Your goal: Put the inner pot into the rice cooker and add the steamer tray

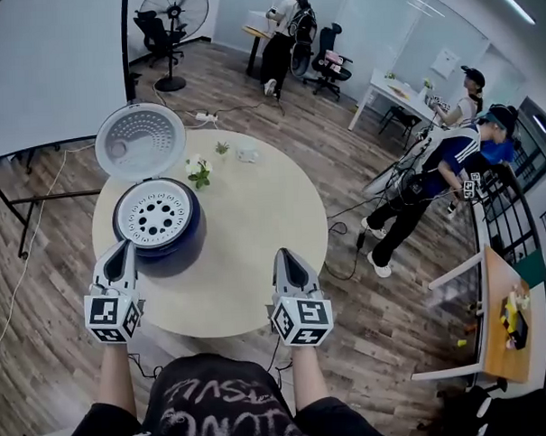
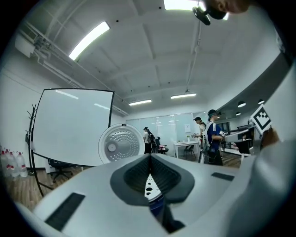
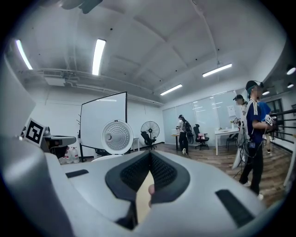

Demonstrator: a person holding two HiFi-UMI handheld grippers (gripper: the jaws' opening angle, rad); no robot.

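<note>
Since the steamer tray point(image 1: 155, 216) already sits in the open rice cooker point(image 1: 172, 253) on the round table point(image 1: 255, 213), we judge little remains; our 2 tools, left gripper point(image 1: 126, 246) and right gripper point(image 1: 283, 255), hover closed and empty near the table's edge.

The steamer tray point(image 1: 155, 216) covers the rice cooker's point(image 1: 186, 246) inside — whatever lies beneath is hidden. Small pale items point(image 1: 247, 154) at the bench's point(image 1: 255, 222) far side, beside the plant point(image 1: 199, 173) — too small to name.
</note>
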